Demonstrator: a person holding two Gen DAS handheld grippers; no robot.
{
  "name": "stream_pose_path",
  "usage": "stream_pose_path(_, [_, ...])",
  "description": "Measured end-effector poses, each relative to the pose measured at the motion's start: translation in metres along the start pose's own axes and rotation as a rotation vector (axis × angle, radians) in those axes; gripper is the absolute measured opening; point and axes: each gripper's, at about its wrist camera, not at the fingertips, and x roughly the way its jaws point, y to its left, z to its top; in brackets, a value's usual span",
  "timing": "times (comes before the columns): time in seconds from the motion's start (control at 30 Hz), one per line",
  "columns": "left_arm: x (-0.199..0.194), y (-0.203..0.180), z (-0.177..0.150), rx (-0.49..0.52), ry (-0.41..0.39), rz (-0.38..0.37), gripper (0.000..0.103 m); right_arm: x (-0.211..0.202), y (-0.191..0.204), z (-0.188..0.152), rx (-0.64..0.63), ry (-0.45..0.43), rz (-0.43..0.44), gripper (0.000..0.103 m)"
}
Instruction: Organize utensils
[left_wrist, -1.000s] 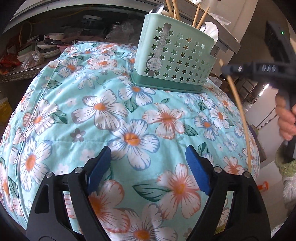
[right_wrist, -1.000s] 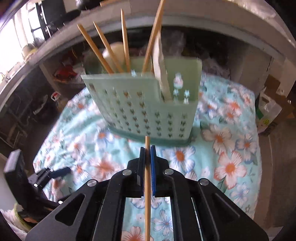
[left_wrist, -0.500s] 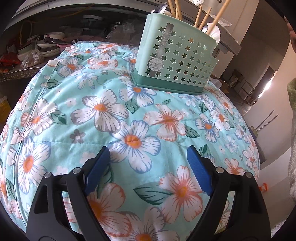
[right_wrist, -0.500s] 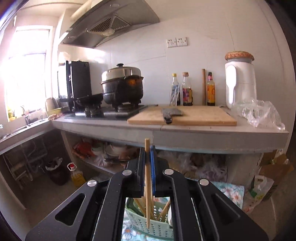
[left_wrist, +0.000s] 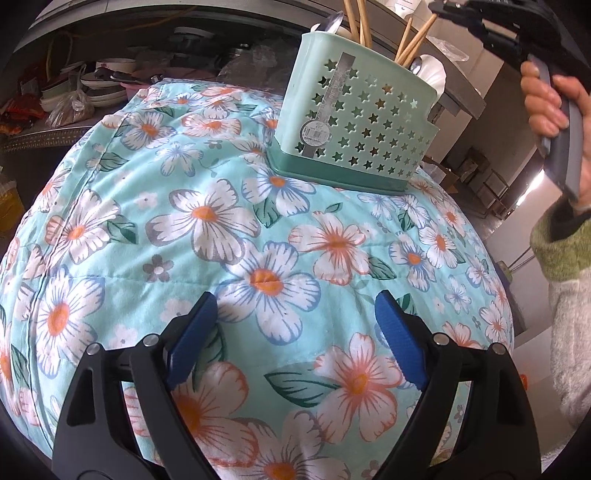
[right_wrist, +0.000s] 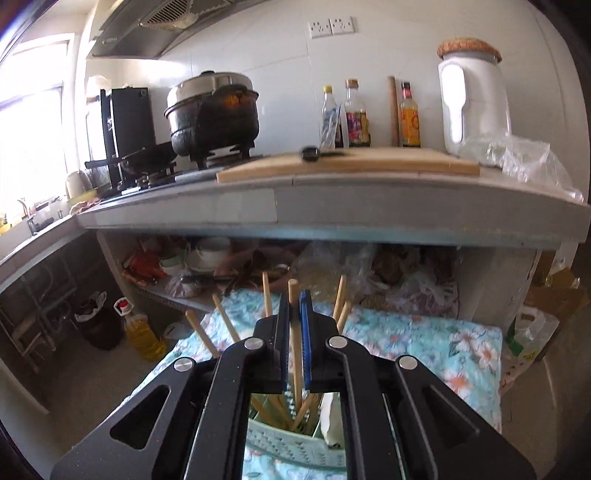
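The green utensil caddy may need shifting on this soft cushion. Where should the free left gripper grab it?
Take the green utensil caddy by its near upper rim, coming from above-front with the left gripper; the wall is thin and straight, chopsticks crowd the far side.

Support was a rounded surface w/ a padded turquoise cloth printed w/ white & orange flowers, seam running down its left side. Directly on it, toward the far edge, stood a mint-green plastic utensil caddy w/ star-shaped cutouts on a darker green base, upright, barcode sticker on its front. Rest of cloth showed only the print.
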Motion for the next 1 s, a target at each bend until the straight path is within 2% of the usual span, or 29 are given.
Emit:
stream_pose_path(0.07, [-0.002, 0.000, 0.001, -0.010, -0.001, 0.010, 0.084, -0.005, -0.002, -0.012, -0.007, 0.007, -0.016, 0.008])
stream_pose_path(0.1, [-0.003, -0.001, 0.001, -0.014, -0.001, 0.016, 0.084, -0.011, -0.005, -0.017, 0.002, -0.001, -0.024, 0.017])
stream_pose_path(0.13, [-0.005, -0.002, 0.002, -0.017, -0.002, 0.022, 0.084, -0.018, -0.008, -0.021, 0.015, -0.013, -0.023, 0.032])
stream_pose_path(0.2, [-0.010, -0.005, 0.005, -0.022, -0.015, 0.034, 0.087, -0.039, -0.016, -0.030, 0.050, -0.054, -0.010, 0.042])
stream_pose_path(0.37, [-0.028, -0.017, 0.019, -0.012, -0.089, 0.099, 0.091, -0.077, -0.032, -0.064, 0.124, -0.084, -0.011, 0.055])
stream_pose_path(0.47, [-0.041, -0.025, 0.033, -0.001, -0.152, 0.152, 0.095, -0.082, -0.032, -0.095, 0.133, -0.029, -0.054, 0.062])
stream_pose_path(0.6, [-0.058, -0.036, 0.053, -0.008, -0.239, 0.228, 0.095, -0.072, -0.020, -0.139, 0.111, 0.094, -0.149, 0.072])
stream_pose_path(0.7, [-0.064, -0.043, 0.066, -0.006, -0.263, 0.295, 0.095, -0.068, -0.009, -0.160, 0.090, 0.142, -0.232, 0.081])
stream_pose_path(0.77, [-0.063, -0.048, 0.073, 0.015, -0.247, 0.376, 0.095, -0.068, -0.003, -0.167, 0.059, 0.146, -0.299, 0.085])
stream_pose_path(0.87, [-0.065, -0.054, 0.078, 0.024, -0.254, 0.457, 0.095, -0.071, 0.001, -0.172, 0.025, 0.126, -0.372, 0.091])
stream_pose_path(1.0, [-0.071, -0.061, 0.079, 0.009, -0.309, 0.517, 0.095, -0.070, -0.004, -0.171, 0.031, 0.126, -0.418, 0.094])
